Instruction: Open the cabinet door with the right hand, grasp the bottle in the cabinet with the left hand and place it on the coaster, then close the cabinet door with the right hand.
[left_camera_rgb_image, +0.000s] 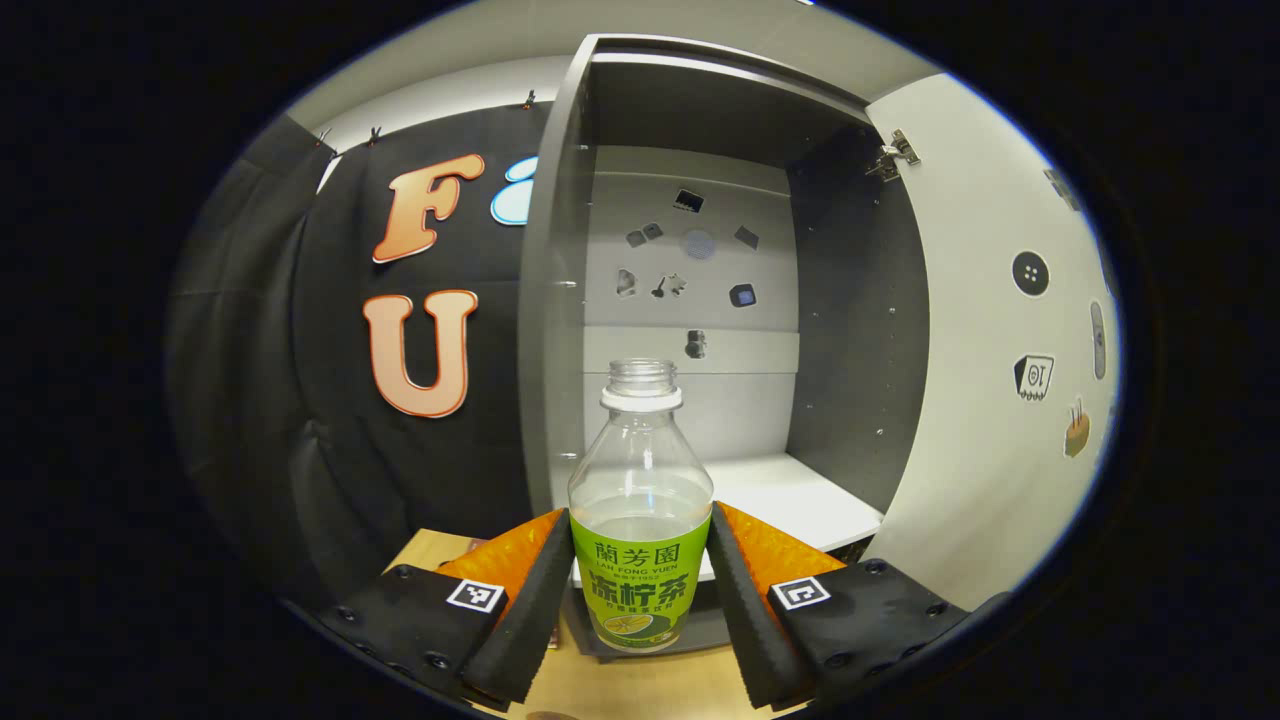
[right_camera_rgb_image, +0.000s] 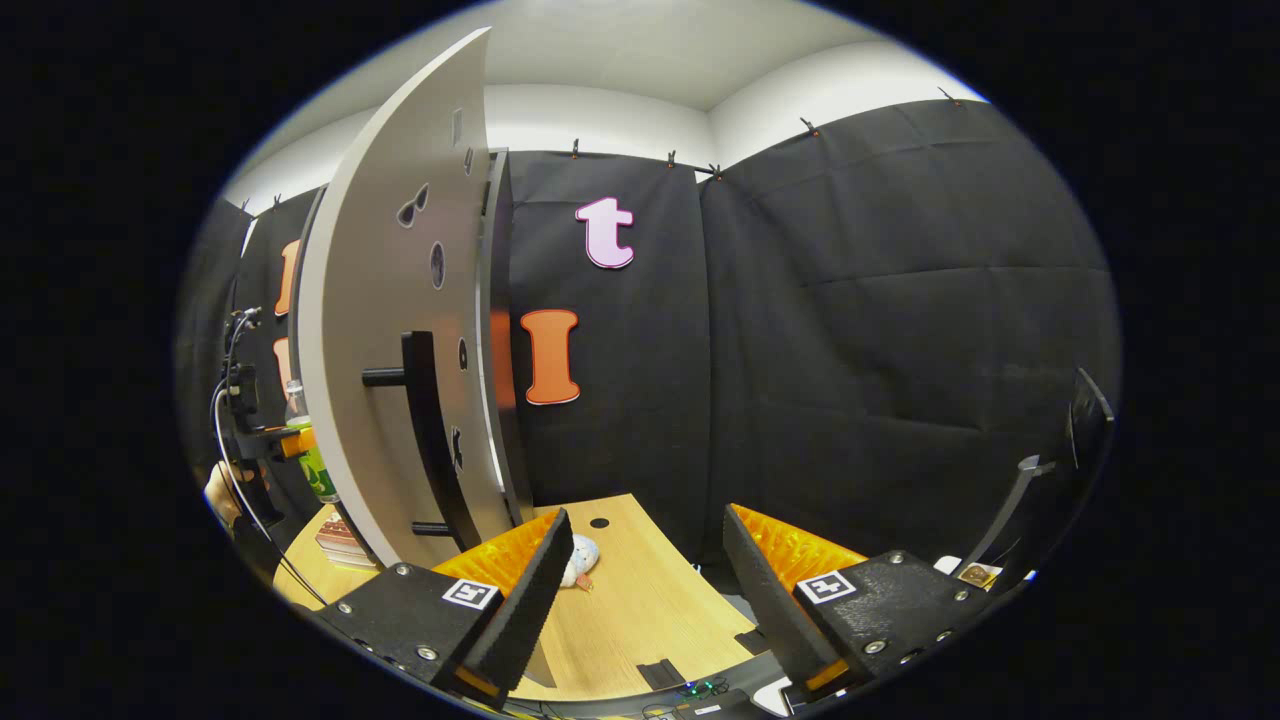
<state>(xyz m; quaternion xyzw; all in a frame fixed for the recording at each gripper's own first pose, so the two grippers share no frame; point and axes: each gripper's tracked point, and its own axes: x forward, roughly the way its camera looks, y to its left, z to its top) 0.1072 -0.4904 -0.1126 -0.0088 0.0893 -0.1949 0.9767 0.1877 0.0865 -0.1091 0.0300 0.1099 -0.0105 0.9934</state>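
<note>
Your left gripper (left_camera_rgb_image: 640, 590) is pinching the bottle (left_camera_rgb_image: 640, 510). Both fingers press on its green label, one on each side. The bottle stands straight up between them. It is clear plastic with no cap on its neck. You can see through the top part, and a faint line shows just above the label, but you cannot tell how much drink is inside.

Behind the bottle stands the cabinet (left_camera_rgb_image: 690, 300), and it is open. The bottle is out in front of it, nearer to you than the white shelf (left_camera_rgb_image: 790, 500). The shelf looks bare. The inside walls are dark grey, and little stickers dot the pale back wall. The cabinet door (left_camera_rgb_image: 1000, 330) is swung wide open on the right, with stickers on its inner face too. A wooden table (left_camera_rgb_image: 640, 690) shows below the bottle.

Your right gripper (right_camera_rgb_image: 645, 590) is spread wide apart and holds nothing. It hovers over the wooden table, near the outer side of the open door. The door's dark handle (right_camera_rgb_image: 425, 440) is just to the left of it and a bit farther away. Far to the left, past the door's edge, you can see the bottle held in the other gripper. A small pale thing (right_camera_rgb_image: 580, 562) lies on the table beside your right gripper's left finger. You cannot tell what it is.
</note>
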